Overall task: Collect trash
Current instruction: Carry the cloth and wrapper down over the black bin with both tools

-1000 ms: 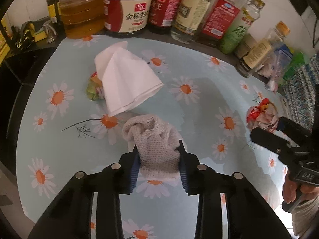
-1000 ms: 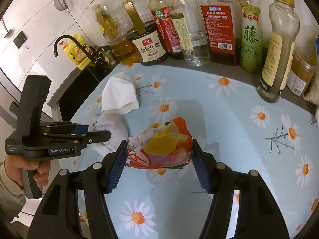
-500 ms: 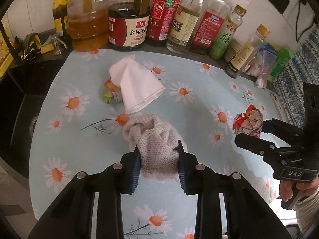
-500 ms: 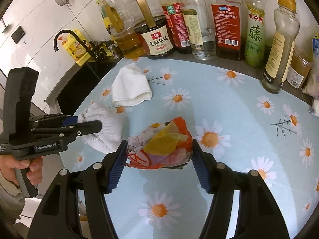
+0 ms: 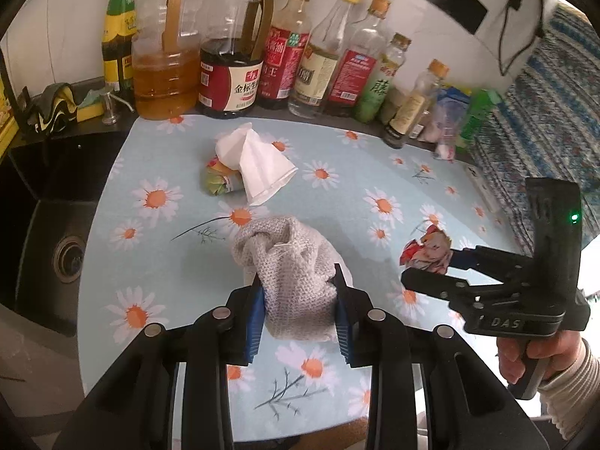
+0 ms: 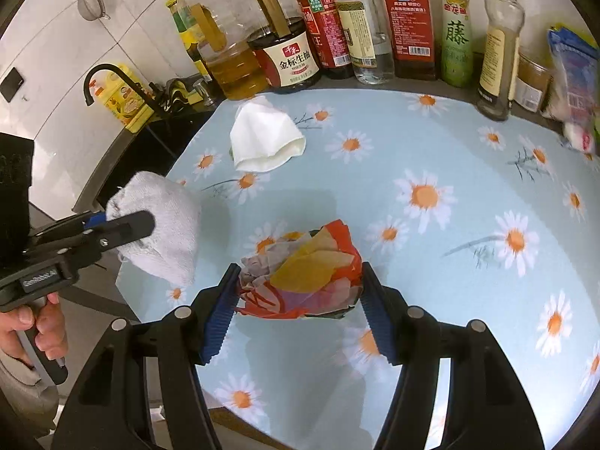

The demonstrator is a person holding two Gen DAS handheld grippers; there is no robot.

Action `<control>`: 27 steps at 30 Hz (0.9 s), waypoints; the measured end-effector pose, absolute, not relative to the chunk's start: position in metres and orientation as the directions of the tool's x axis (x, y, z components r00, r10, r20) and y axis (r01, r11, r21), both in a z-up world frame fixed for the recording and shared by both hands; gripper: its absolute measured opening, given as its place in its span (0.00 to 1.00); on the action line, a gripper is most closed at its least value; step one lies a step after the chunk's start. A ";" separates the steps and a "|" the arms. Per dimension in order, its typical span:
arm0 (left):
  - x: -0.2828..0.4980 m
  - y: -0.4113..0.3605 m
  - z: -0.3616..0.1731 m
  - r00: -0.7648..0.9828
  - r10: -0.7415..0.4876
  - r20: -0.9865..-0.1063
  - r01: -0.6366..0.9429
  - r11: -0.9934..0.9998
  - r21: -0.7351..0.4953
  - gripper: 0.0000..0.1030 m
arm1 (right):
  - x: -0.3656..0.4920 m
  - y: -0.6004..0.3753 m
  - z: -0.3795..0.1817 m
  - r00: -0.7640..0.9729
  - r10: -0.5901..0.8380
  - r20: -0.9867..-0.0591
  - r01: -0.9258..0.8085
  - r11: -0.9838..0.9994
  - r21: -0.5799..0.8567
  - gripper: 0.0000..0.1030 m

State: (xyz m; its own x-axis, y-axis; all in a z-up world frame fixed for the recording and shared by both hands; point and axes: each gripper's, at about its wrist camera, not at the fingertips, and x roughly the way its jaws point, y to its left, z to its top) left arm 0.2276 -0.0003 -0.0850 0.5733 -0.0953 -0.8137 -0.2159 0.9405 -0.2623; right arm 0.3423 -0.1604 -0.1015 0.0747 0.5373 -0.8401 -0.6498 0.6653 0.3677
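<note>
Left gripper (image 5: 298,309): its two blue-padded fingers are pressing in on a bunched grey knitted cloth (image 5: 292,273), holding it above the daisy-print table cover (image 5: 375,157). In the right wrist view the same gripper (image 6: 123,225) is showing from the side, with the cloth (image 6: 161,228) hanging clear of the surface near the table's left edge.

Right gripper (image 6: 300,296): its fingers are closing around a crumpled wrapper (image 6: 303,266) in red, yellow and grey, gripping it on both sides. In the left wrist view this gripper (image 5: 423,262) is carrying the wrapper (image 5: 427,251) at its tip; whether the wrapper is touching the table there is hard to tell.

Trash lying on the table: a white paper napkin (image 5: 255,161) is sitting toward the back, overlapping a small green and yellow crumpled packet (image 5: 217,183) just beside it. Both are lying well apart from the two grippers.

Back of the table: a row of sauce and oil bottles (image 5: 232,75) is standing along the wall.

Left of the table: a black sink (image 5: 60,232) is sitting just beside the table's edge, with a black tap (image 6: 108,82) behind it.
</note>
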 end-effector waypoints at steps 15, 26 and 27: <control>0.153 0.028 -0.080 0.580 -0.172 -0.797 -0.132 0.945 -0.300 0.29 | 0.253 -0.140 -0.088 0.127 0.518 -0.846 -0.584 0.728 0.358 0.61; 0.106 0.038 -0.086 0.562 -0.260 -0.785 -0.054 0.936 -0.349 0.29 | 0.188 -0.131 -0.084 0.161 0.487 -0.859 -0.542 0.771 0.335 0.61; 0.104 0.037 -0.088 0.558 -0.268 -0.785 -0.044 0.936 -0.350 0.29 | 0.182 -0.131 -0.085 0.163 0.482 -0.861 -0.536 0.775 0.333 0.61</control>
